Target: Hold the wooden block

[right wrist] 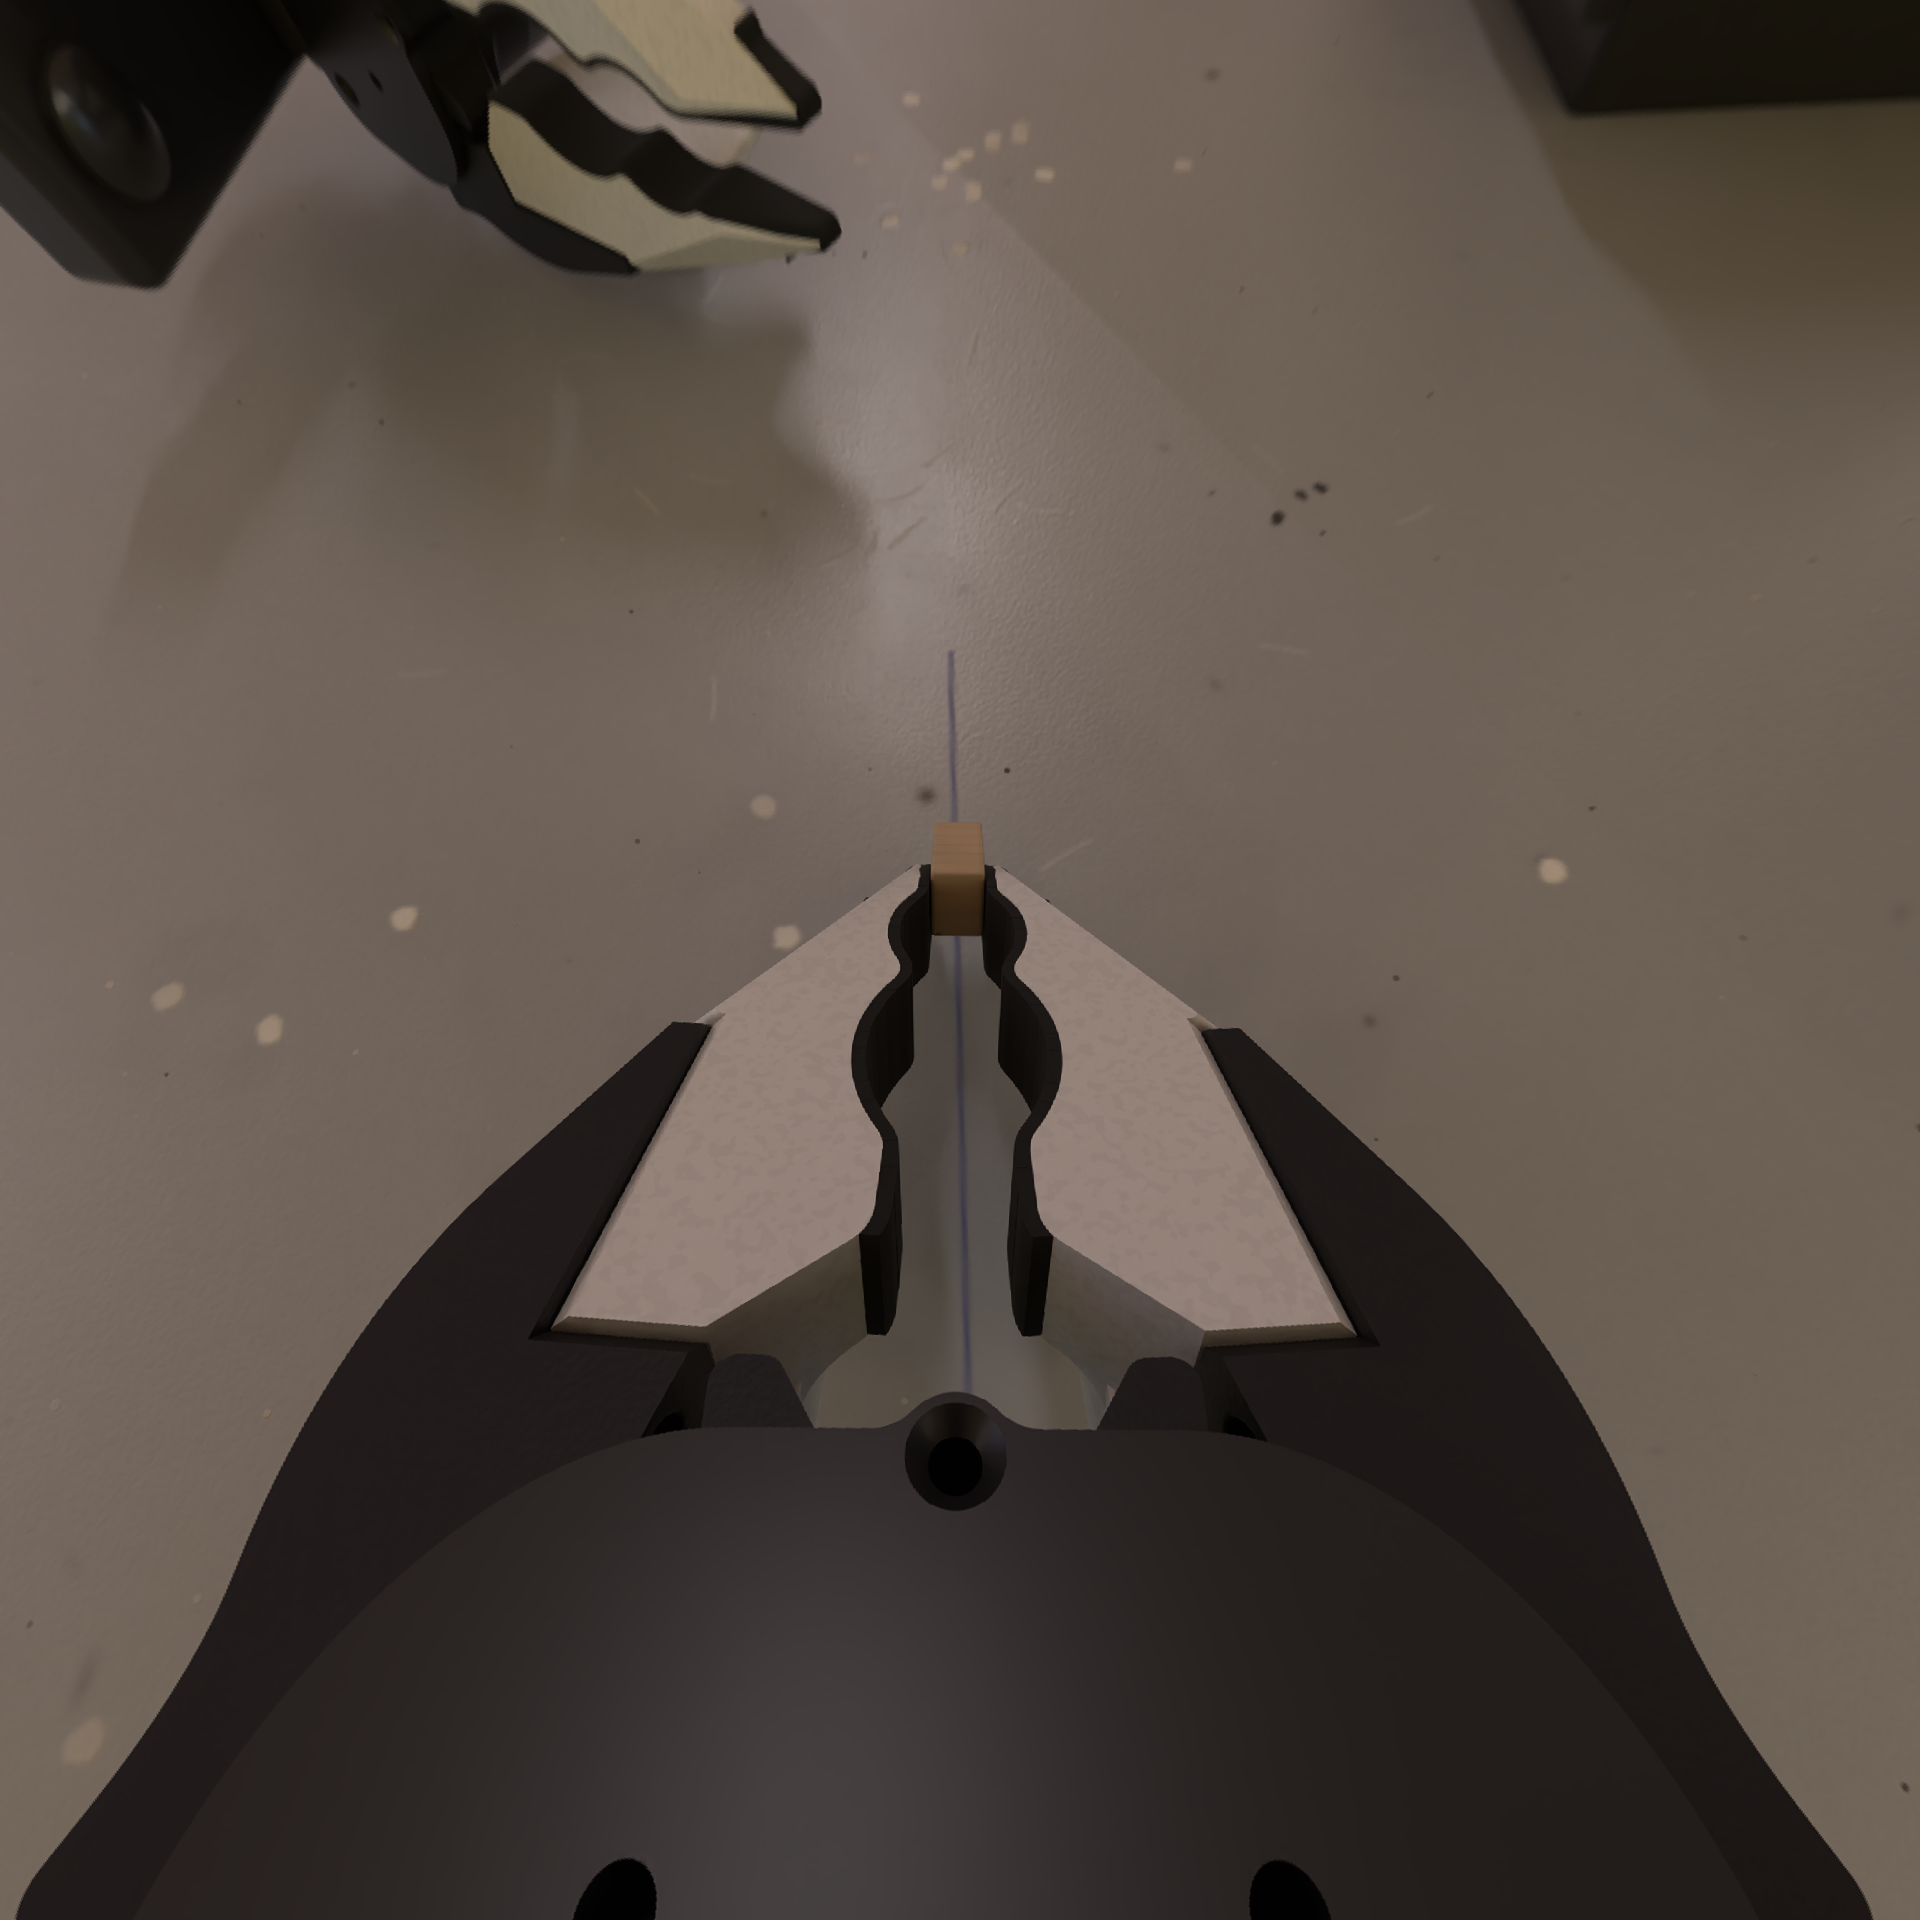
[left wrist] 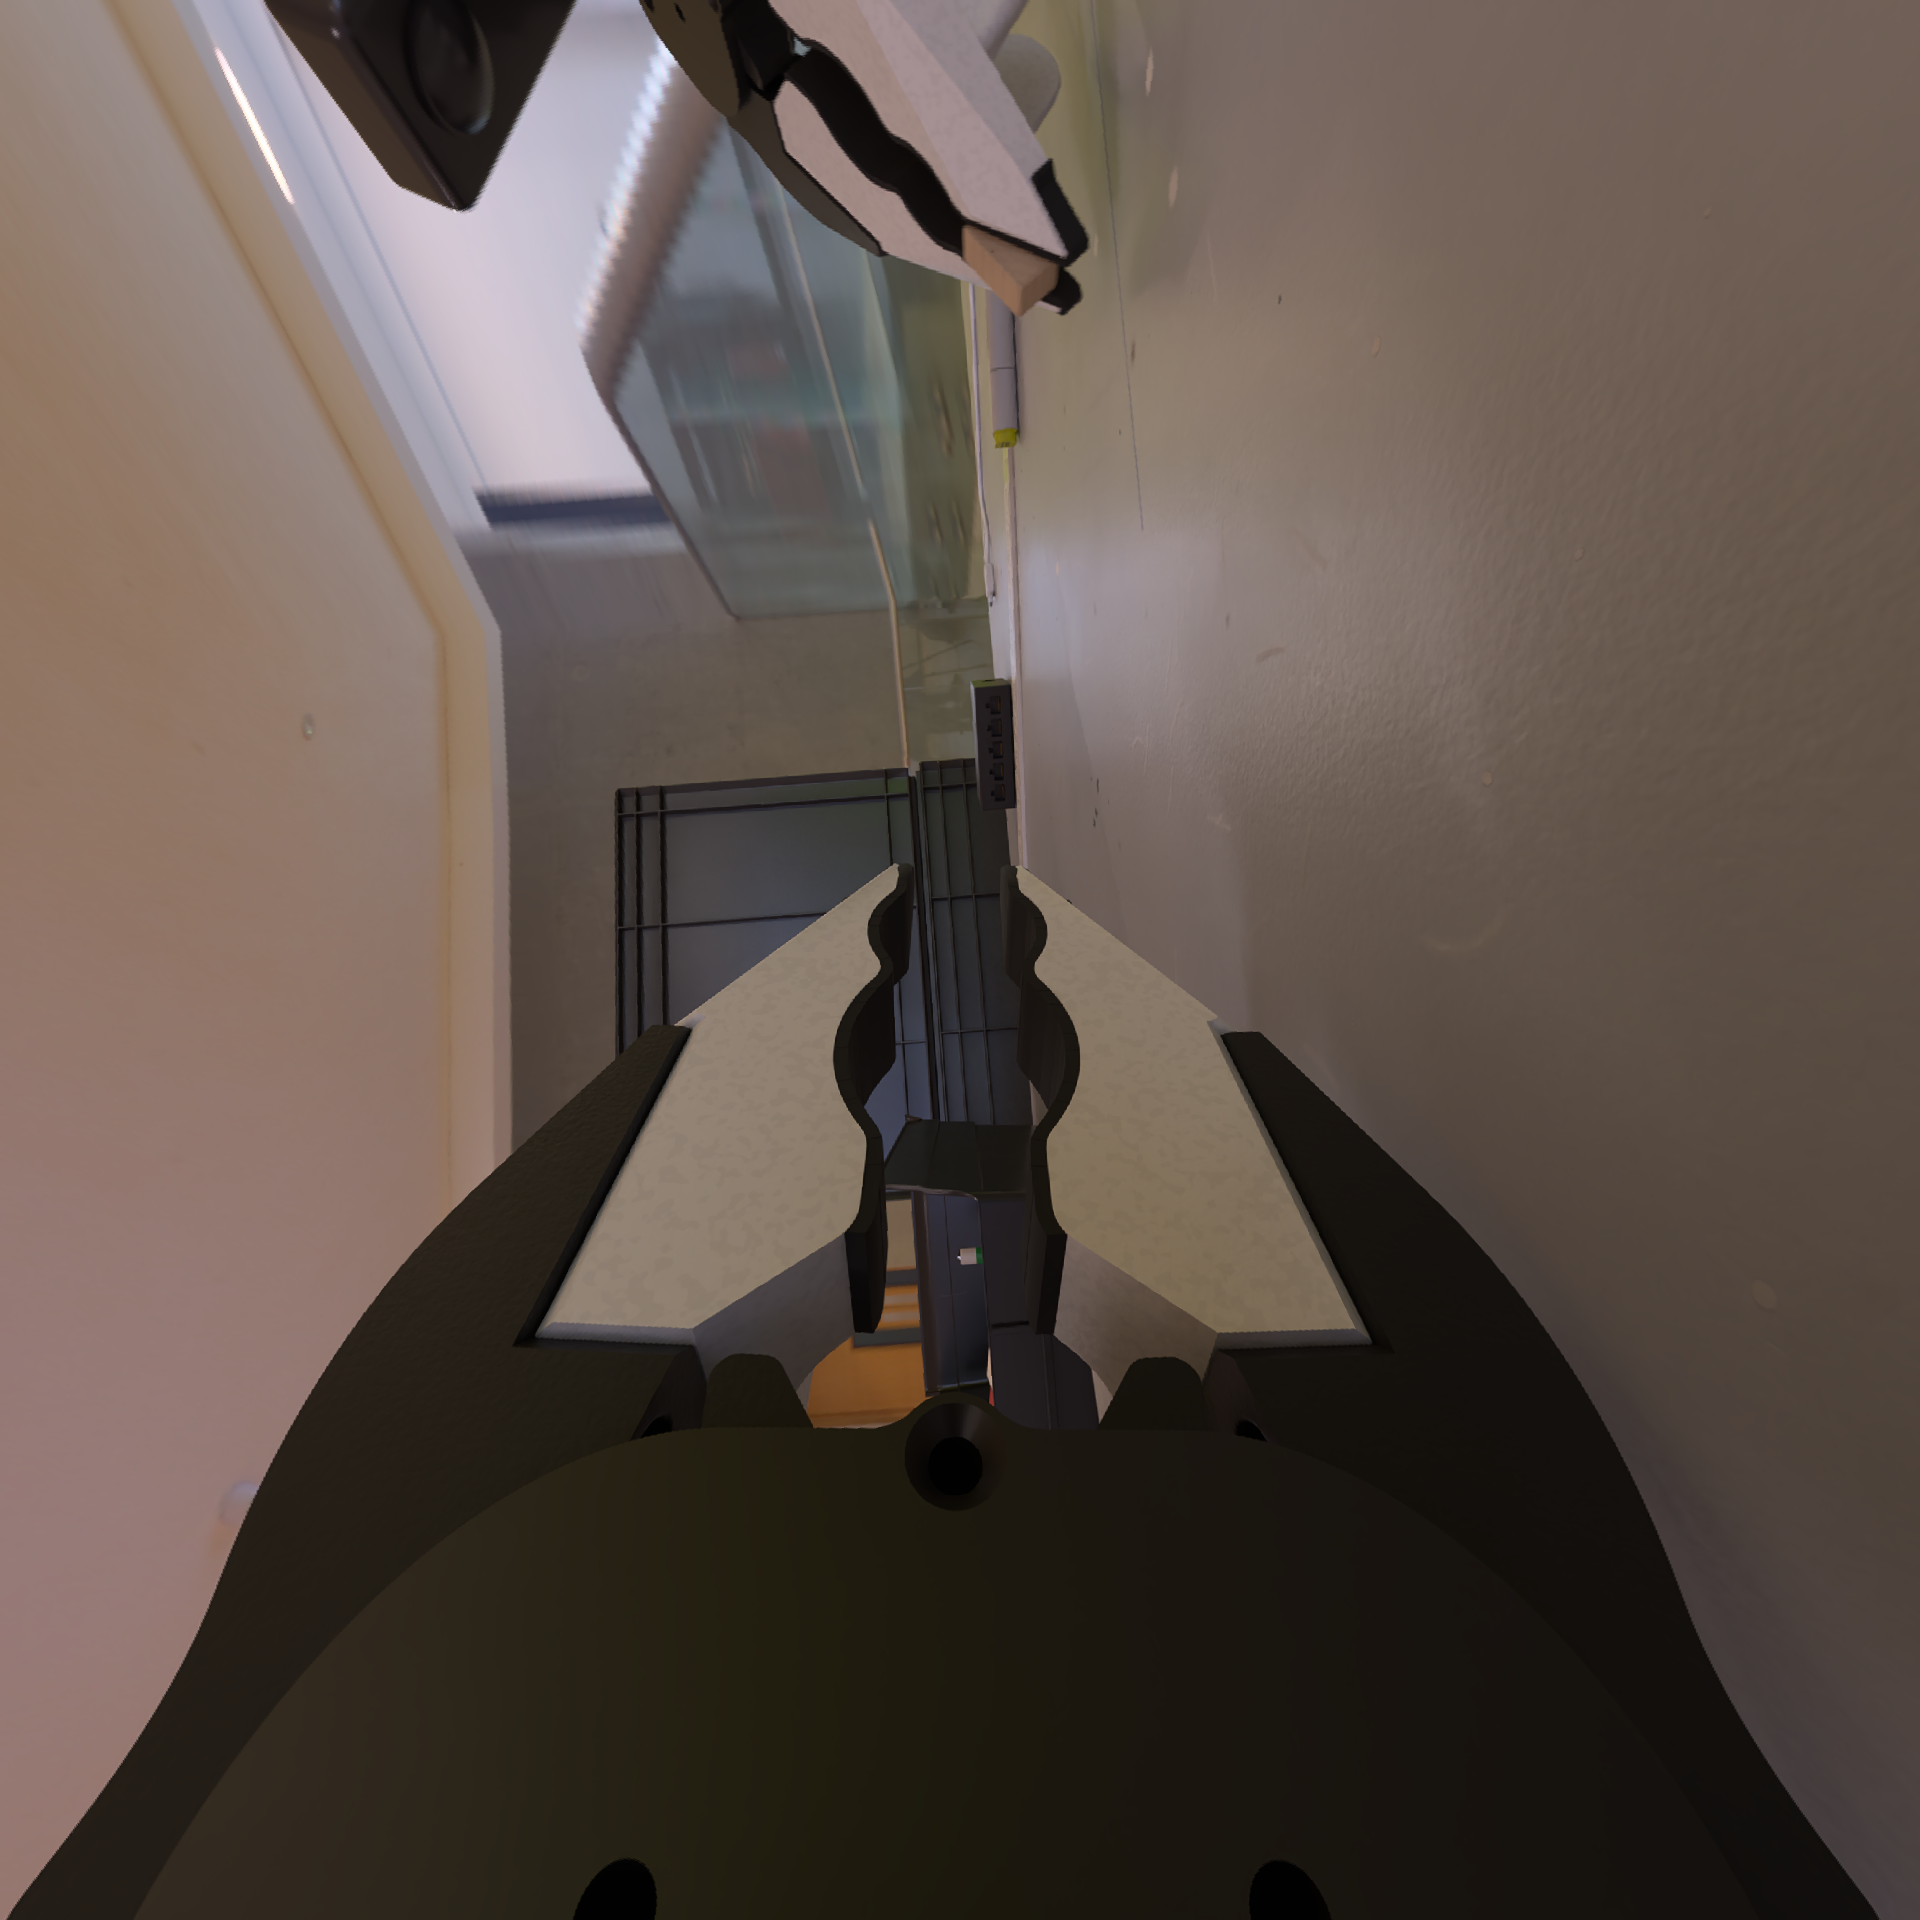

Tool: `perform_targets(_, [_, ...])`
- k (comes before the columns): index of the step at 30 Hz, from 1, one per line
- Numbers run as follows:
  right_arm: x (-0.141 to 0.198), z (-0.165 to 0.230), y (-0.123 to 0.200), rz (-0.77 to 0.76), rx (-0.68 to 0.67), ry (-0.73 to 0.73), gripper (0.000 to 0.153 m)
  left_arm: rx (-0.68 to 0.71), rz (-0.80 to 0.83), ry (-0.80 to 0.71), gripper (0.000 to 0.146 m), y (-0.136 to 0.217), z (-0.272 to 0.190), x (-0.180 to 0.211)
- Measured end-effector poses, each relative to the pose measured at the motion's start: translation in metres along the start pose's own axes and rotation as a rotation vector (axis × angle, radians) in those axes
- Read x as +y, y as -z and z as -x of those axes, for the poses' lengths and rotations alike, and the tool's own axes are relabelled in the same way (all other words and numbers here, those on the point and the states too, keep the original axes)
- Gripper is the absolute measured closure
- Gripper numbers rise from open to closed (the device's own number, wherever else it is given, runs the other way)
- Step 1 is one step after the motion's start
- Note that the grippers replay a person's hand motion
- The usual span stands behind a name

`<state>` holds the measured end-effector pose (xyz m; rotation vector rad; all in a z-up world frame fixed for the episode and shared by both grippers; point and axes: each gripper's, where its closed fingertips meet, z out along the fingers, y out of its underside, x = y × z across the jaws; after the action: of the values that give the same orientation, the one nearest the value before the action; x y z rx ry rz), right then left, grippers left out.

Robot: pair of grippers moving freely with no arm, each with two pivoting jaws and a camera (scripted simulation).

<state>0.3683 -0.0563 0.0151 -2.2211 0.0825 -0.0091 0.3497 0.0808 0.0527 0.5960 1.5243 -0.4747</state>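
A small tan wooden block (right wrist: 957,881) is pinched between the fingertips of my right gripper (right wrist: 957,899), which is shut on it just above the grey table (right wrist: 1351,623). In the left wrist view the block (left wrist: 1016,278) shows at the tip of the right gripper (left wrist: 1055,265), at the top of the frame close to the table surface. My left gripper (left wrist: 957,883) is open with a narrow gap and holds nothing. It also shows in the right wrist view (right wrist: 816,171) at the upper left, apart from the block.
The left wrist view is rolled sideways, with the table (left wrist: 1507,727) along its right side. A dark crate (left wrist: 769,894) stands ahead, with a glass-fronted case (left wrist: 769,416) and a power strip (left wrist: 992,743) beyond. A dark object (right wrist: 1745,52) sits at the table's far right.
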Motion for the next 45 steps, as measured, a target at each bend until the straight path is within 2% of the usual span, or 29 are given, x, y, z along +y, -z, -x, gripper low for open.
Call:
perform_targets(4, [-0.016, -0.002, 0.014, -0.145, 0.027, -0.016, 0.144, 0.007, 0.002, -0.007, 0.13, 0.0, 0.0, -0.002])
perform_targets(8, [-0.041, -0.01, 0.047, -0.423, 0.151, 0.003, 0.145, 0.037, -0.005, 0.051, 0.13, -0.006, 0.004, -0.013])
perform_targets(10, [-0.052, -0.012, 0.072, -0.603, 0.282, 0.07, 0.145, 0.067, -0.034, 0.135, 0.129, -0.014, 0.009, -0.028])
perform_targets(12, [-0.055, -0.017, 0.098, -0.75, 0.476, 0.132, 0.145, 0.109, -0.066, 0.191, 0.129, -0.023, 0.012, -0.045])
perform_targets(14, [-0.05, -0.026, 0.117, -0.767, 0.696, 0.161, 0.145, 0.154, -0.051, 0.255, 0.129, -0.035, 0.011, -0.058])
perform_targets(17, [-0.048, -0.026, 0.132, -0.775, 0.809, 0.193, 0.144, 0.29, -0.103, 0.286, 0.129, -0.048, -0.001, -0.081])
perform_targets(21, [-0.044, -0.03, 0.132, -0.777, 0.784, 0.145, 0.144, 0.335, -0.115, 0.144, 0.129, -0.062, -0.012, -0.095])
perform_targets(24, [-0.043, -0.03, 0.13, -0.778, 0.755, 0.129, 0.144, 0.377, -0.135, 0.104, 0.129, -0.066, -0.02, -0.1])
perform_targets(30, [-0.044, -0.027, 0.125, -0.772, 0.714, 0.132, 0.144, 0.494, -0.16, 0.188, 0.129, -0.063, -0.019, -0.101])
perform_targets(34, [-0.045, -0.026, 0.124, -0.779, 0.686, 0.126, 0.144, 0.628, -0.175, 0.26, 0.122, -0.06, -0.022, -0.107])
perform_targets(36, [-0.046, -0.024, 0.123, -0.783, 0.665, 0.121, 0.144, 0.723, -0.164, 0.327, 0.121, -0.056, -0.024, -0.109])
perform_targets(38, [-0.046, -0.022, 0.121, -0.787, 0.623, 0.108, 0.144, 0.797, -0.148, 0.446, 0.11, -0.053, -0.02, -0.111])
perform_targets(40, [-0.051, -0.015, 0.119, -0.821, 0.52, 0.06, 0.145, 0.79, -0.15, 0.576, 0.097, -0.054, -0.008, -0.114])
perform_targets(41, [-0.057, -0.01, 0.119, -0.867, 0.425, 0.002, 0.145, 0.739, -0.169, 0.643, 0.096, -0.057, 0.003, -0.117])
perform_targets(45, [-0.083, 0.015, 0.132, -1.162, -0.098, -0.384, 0.145, 0.338, -0.247, 0.864, 0.111, -0.072, 0.063, -0.125])
